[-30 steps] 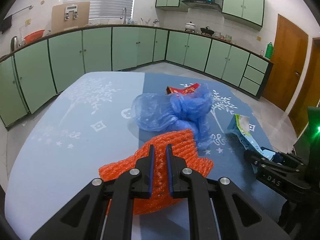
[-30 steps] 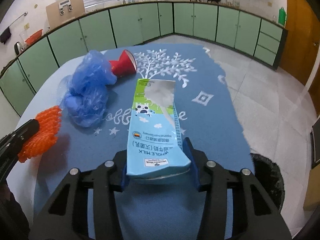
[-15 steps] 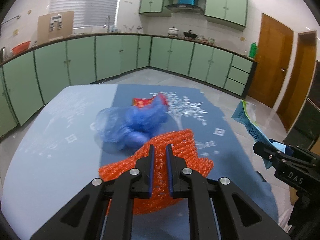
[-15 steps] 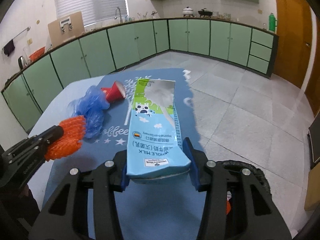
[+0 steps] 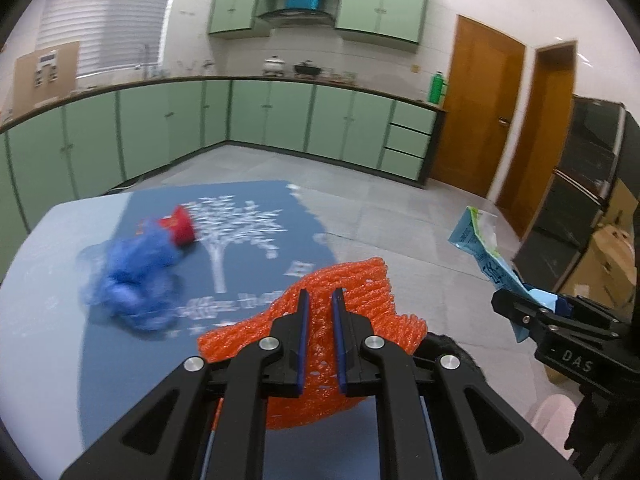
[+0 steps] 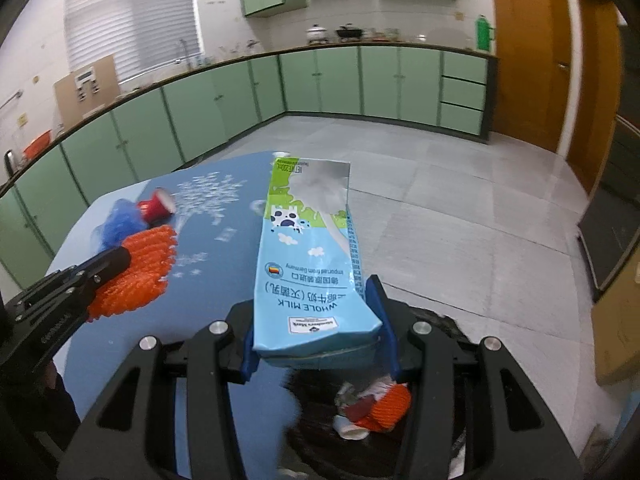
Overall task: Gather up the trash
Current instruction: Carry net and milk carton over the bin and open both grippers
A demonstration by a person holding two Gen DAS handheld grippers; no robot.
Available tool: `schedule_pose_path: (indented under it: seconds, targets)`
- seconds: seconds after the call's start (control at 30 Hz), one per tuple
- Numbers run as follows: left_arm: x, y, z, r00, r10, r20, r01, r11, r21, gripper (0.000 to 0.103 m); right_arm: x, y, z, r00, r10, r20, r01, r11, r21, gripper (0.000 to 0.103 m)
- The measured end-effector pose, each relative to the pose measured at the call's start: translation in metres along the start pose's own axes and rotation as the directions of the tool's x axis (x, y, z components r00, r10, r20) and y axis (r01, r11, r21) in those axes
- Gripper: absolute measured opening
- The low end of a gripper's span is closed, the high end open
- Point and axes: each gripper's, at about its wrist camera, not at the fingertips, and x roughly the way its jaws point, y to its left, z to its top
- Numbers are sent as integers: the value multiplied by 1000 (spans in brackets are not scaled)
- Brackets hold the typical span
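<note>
**Both hands loaded, bin half hidden**

Left wrist view: the left gripper (image 5: pixel 319 304) has its jaws clamped on an orange foam net (image 5: pixel 352 292), held above the bench (image 5: pixel 48 320) edge. A blurred blue plastic bag (image 5: pixel 132 284) and a red cup (image 5: pixel 180 230) lie on the bench.

Right wrist view: the right gripper (image 6: pixel 316 320) jaws grip a milk carton (image 6: pixel 310 256) above a dark bin (image 6: pixel 400 440), whose rim is mostly hidden and whose contents are hard to identify.

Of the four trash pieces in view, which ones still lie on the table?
The blue plastic bag and red cup. The orange foam net and milk carton are each held in a claw.
</note>
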Motion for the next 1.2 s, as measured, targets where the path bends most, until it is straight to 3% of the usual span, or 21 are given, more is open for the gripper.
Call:
schedule_pose_path:
  seconds: [0.53,1.2]
  targets:
    - [40,-113,-12,980,-193,-56,200,969,147,11,-14,-85,-42,989,-138,-47,142,985,100,45]
    - [100,-161,-24,959,-237,-153,265,943,202,11,29,-139,-73,971,-179,-156,205,964,171,45]
